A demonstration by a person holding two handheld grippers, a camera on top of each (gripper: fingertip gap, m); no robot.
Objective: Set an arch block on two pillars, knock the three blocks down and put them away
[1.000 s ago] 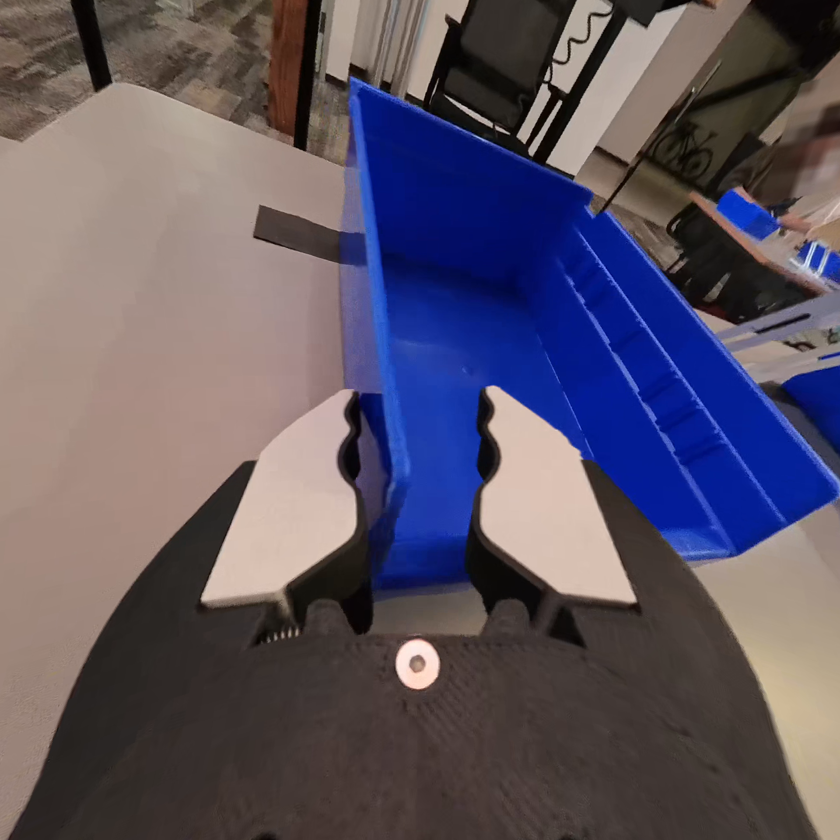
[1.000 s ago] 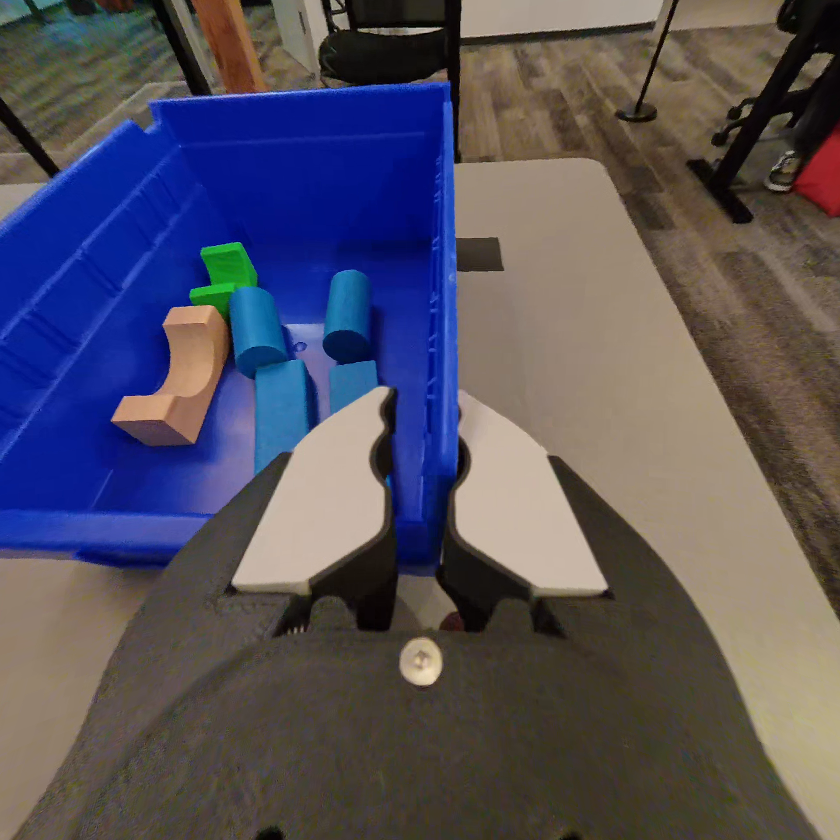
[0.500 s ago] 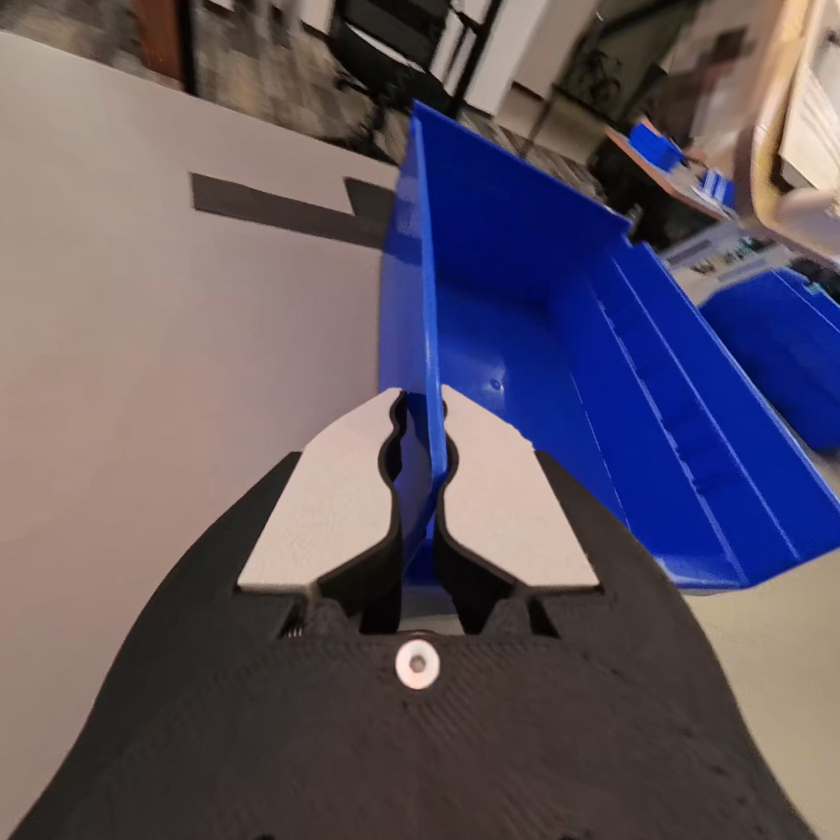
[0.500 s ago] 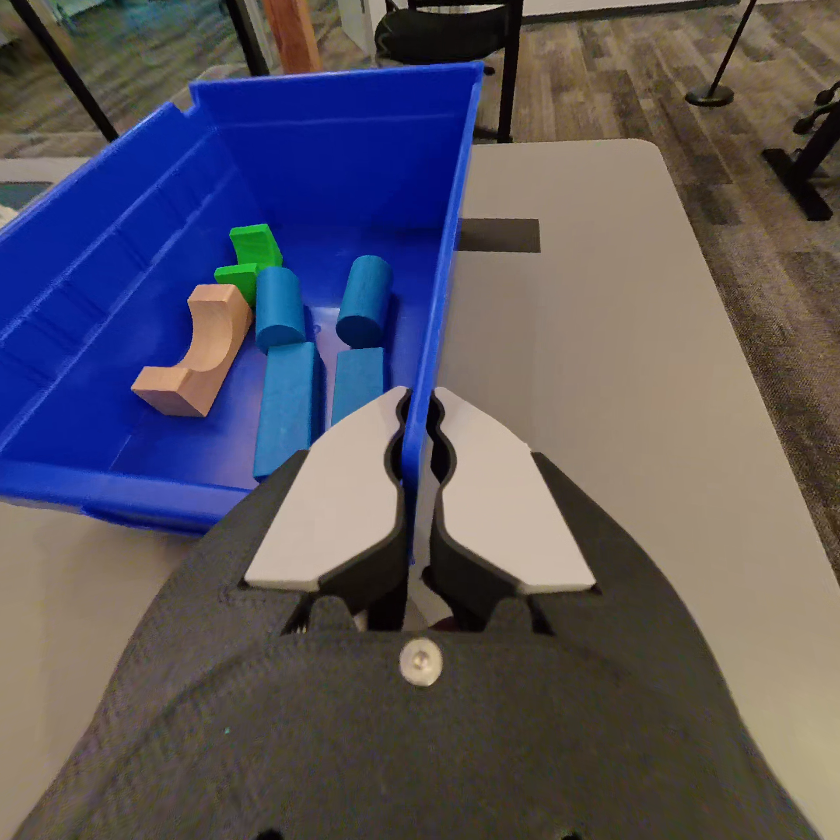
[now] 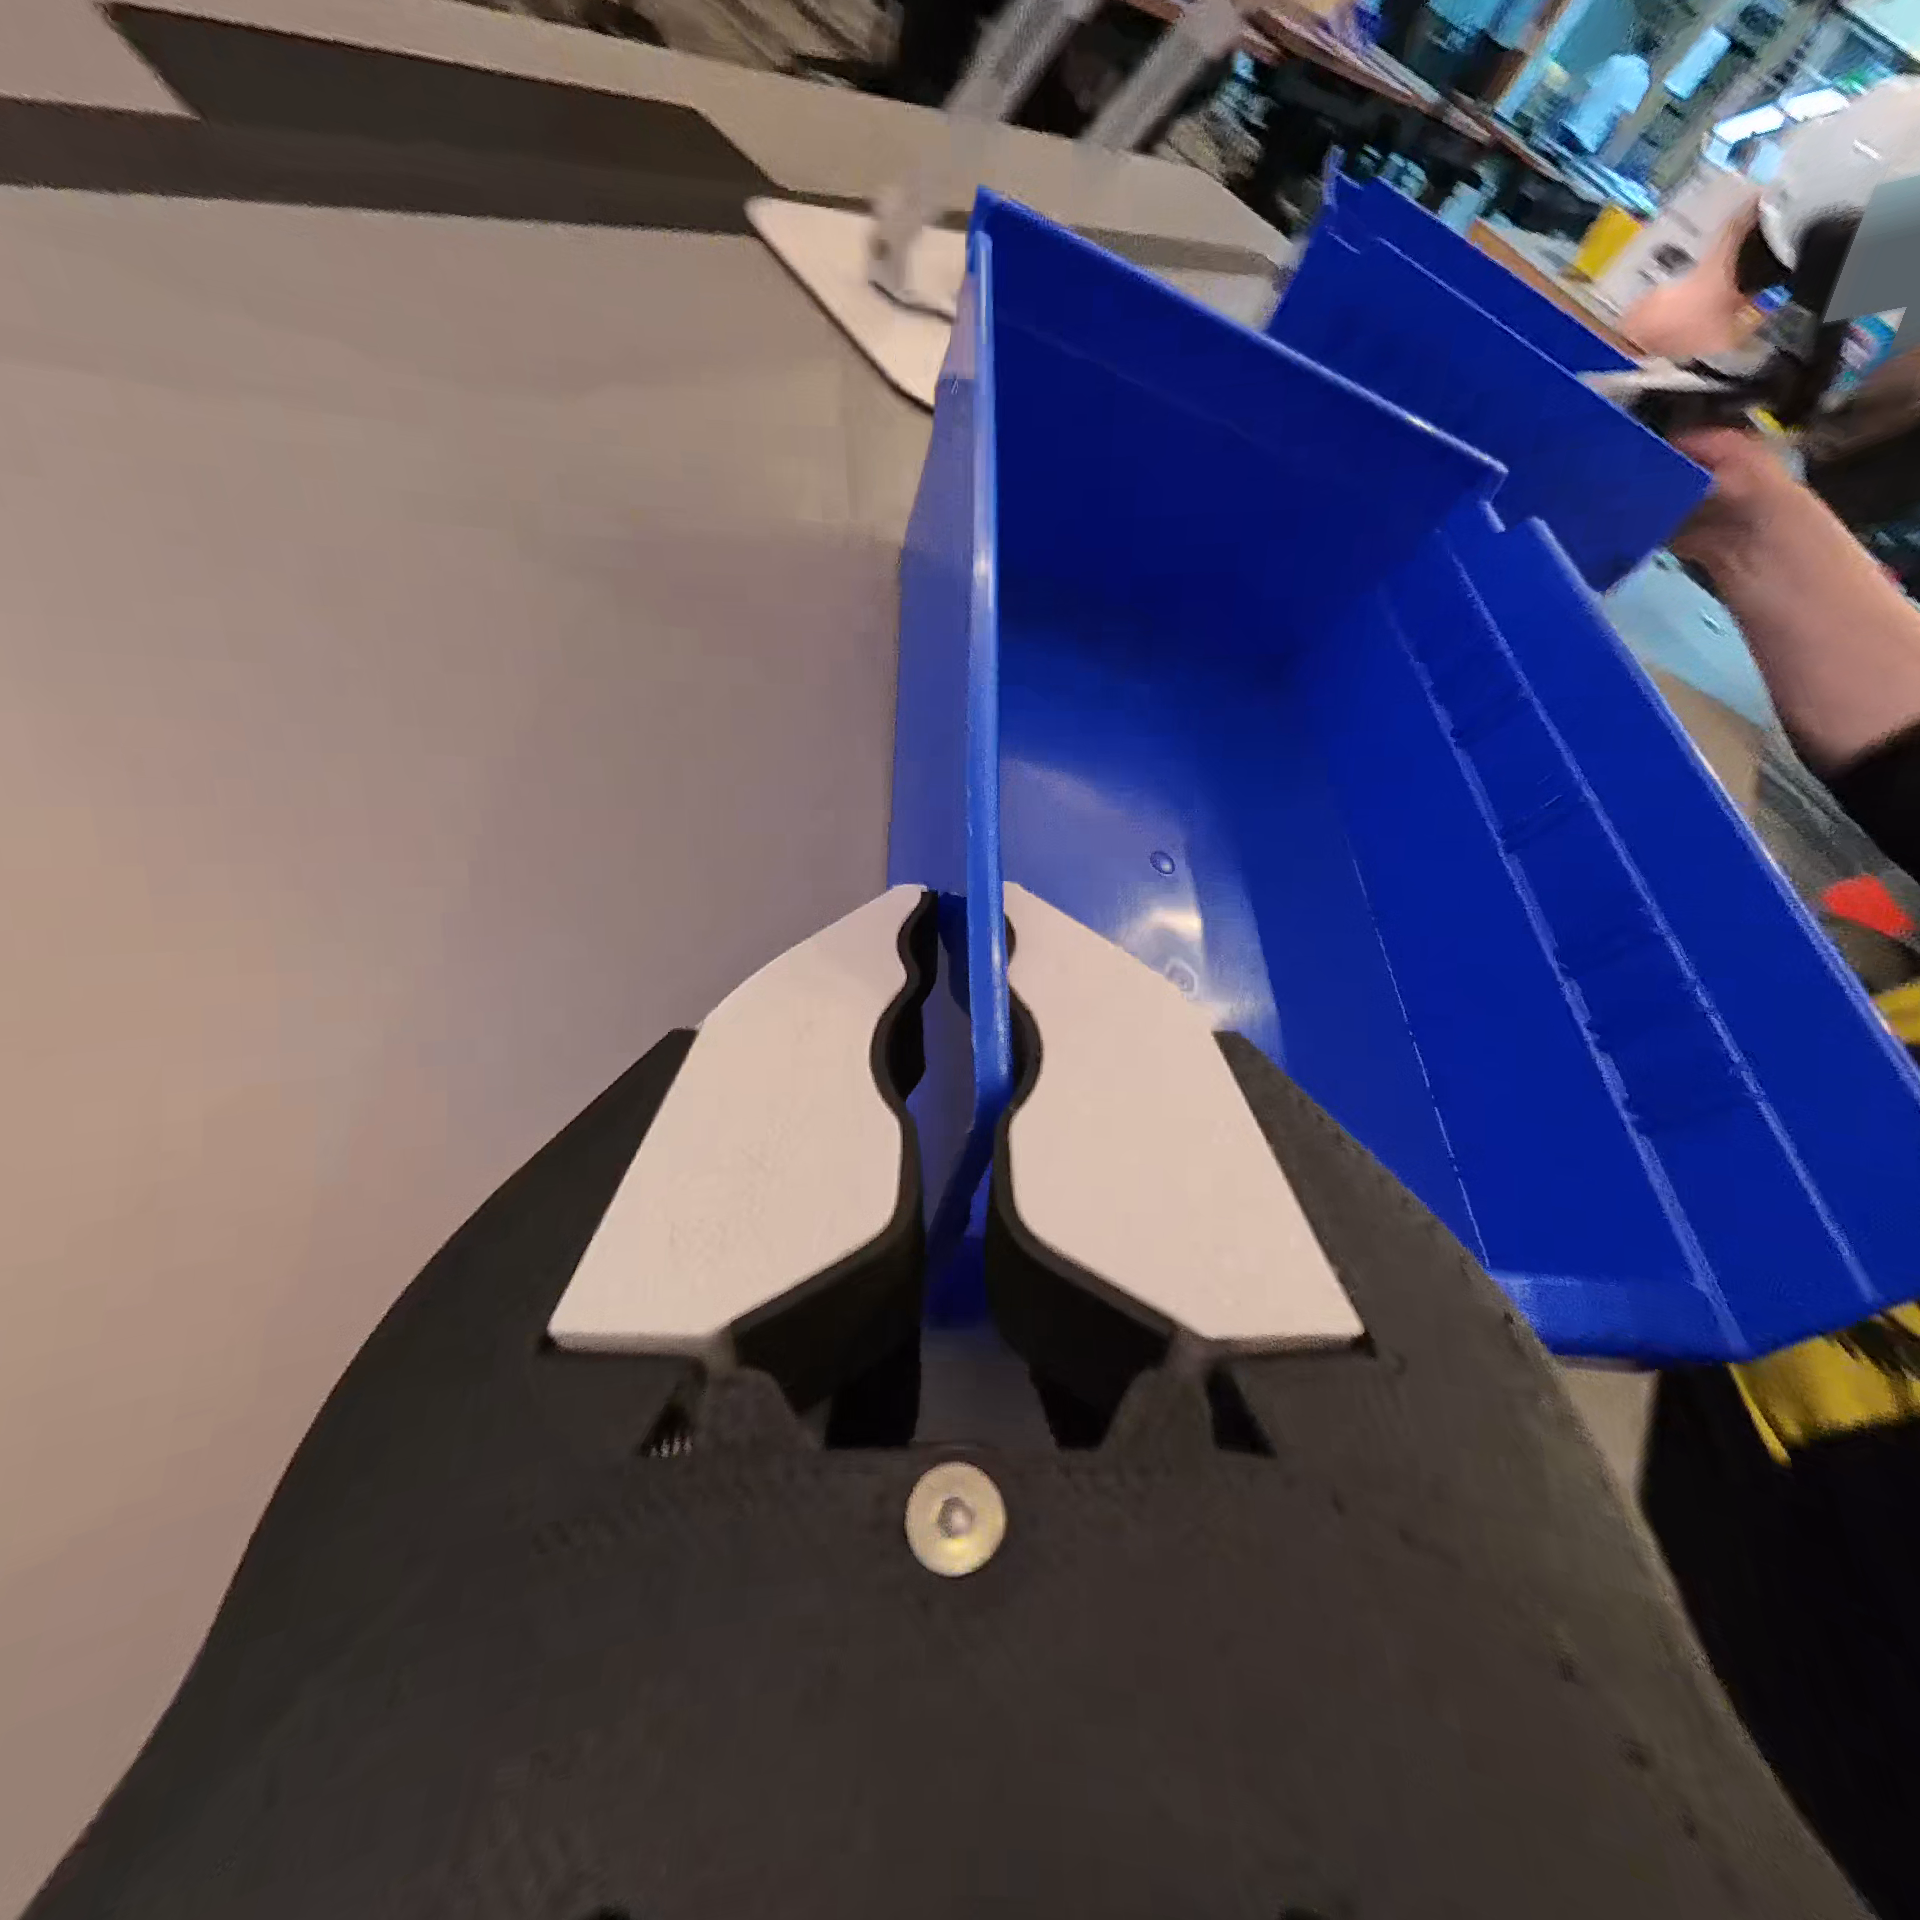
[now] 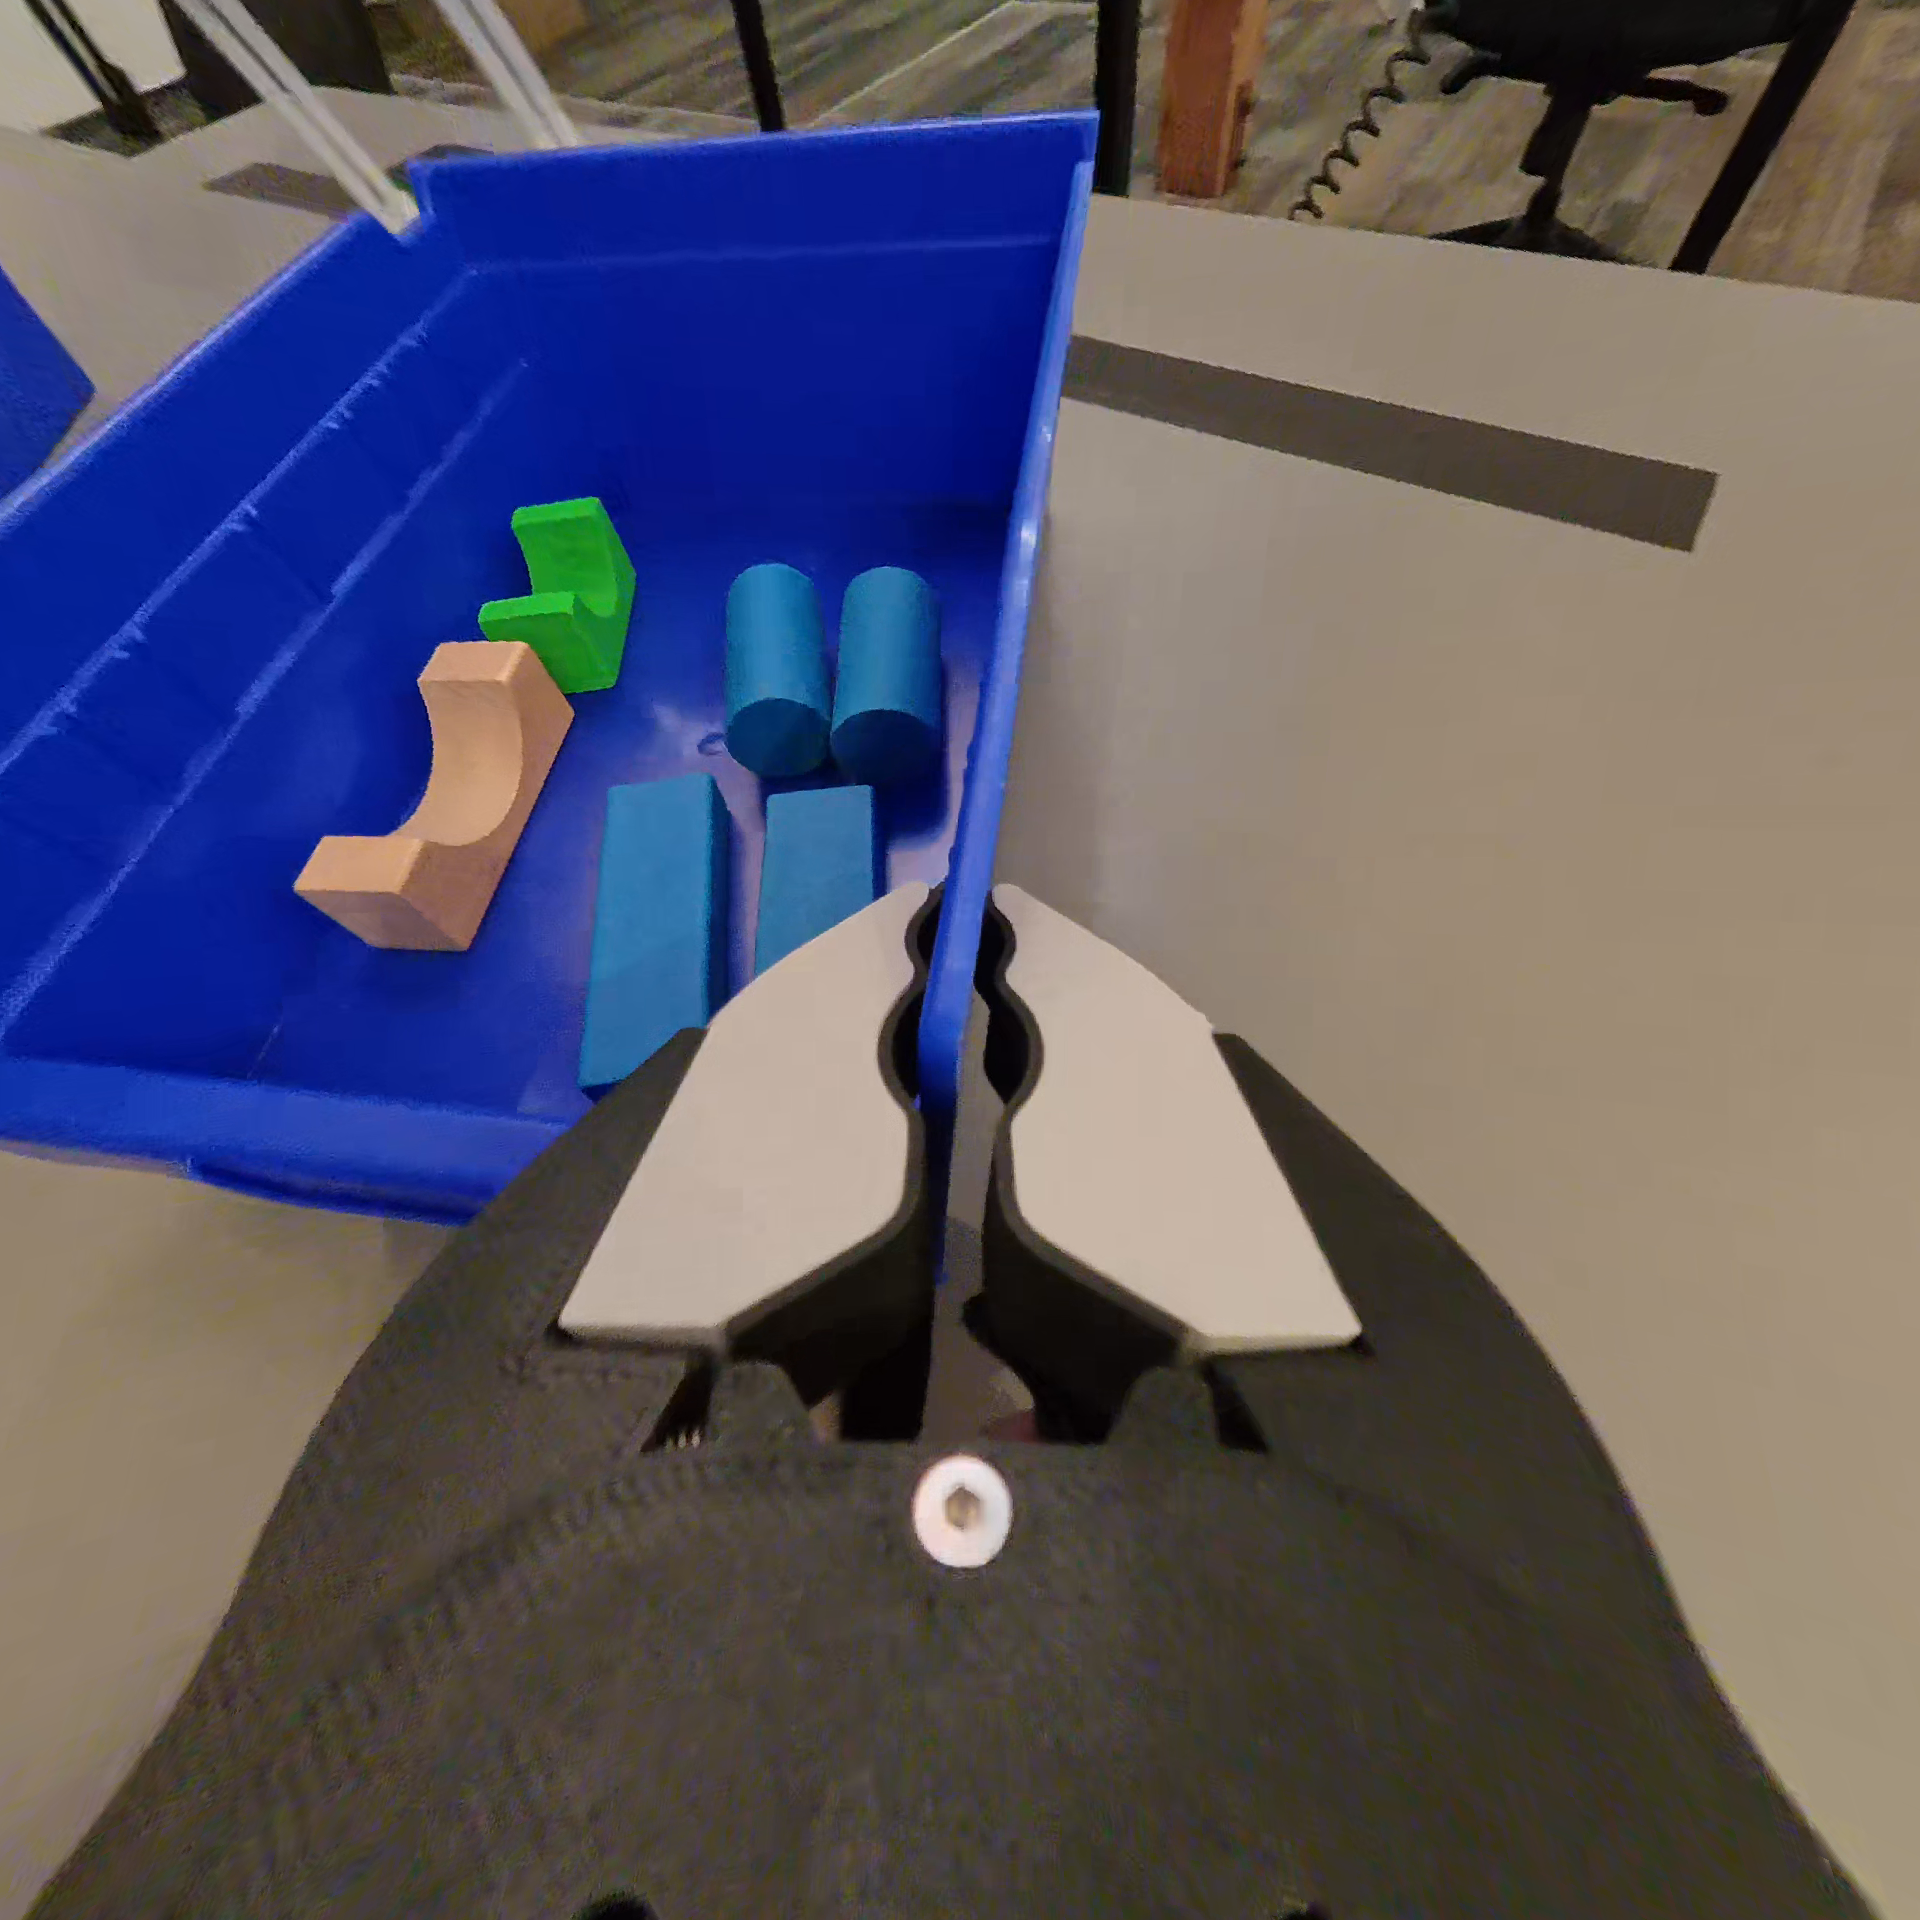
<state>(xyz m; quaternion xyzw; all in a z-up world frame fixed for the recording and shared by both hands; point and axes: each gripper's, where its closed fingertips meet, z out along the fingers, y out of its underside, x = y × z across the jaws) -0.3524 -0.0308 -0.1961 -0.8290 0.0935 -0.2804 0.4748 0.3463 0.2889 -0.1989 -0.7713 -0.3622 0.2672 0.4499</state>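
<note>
While the left wrist view looks along a long wall of the blue plastic bin (image 5: 1195, 582), the left claw (image 5: 961, 914) is closed on that wall, one grey finger (image 5: 769, 1122) outside and the other inside the bin. Only bare blue floor and the ribbed far wall of the bin show in this view; no blocks appear in the part shown. The bin's outer wall stands over the grey desk (image 5: 416, 675). A second blue bin (image 5: 1496, 384) lies beyond the far end of the first, near a person's forearm (image 5: 1808, 623) at the picture's right edge. A pale flat stand base (image 5: 862, 281) sits on the desk near the first bin's far corner.

From the right wrist view, the right claw (image 6: 961, 899) is likewise clamped on a long wall of the same blue plastic bin (image 6: 727, 270), at its near end, with one finger inside and one outside. Inside the bin lie the natural wooden arch block (image 6: 447, 800) on its side, a green arch block (image 6: 566, 592) just behind it, two teal cylinder blocks (image 6: 826, 670) side by side and touching, and two teal rectangular blocks (image 6: 655, 925) lying flat in front of them. A strip of dark tape (image 6: 1382, 442) crosses the desk (image 6: 1455, 831) beside the bin.
</note>
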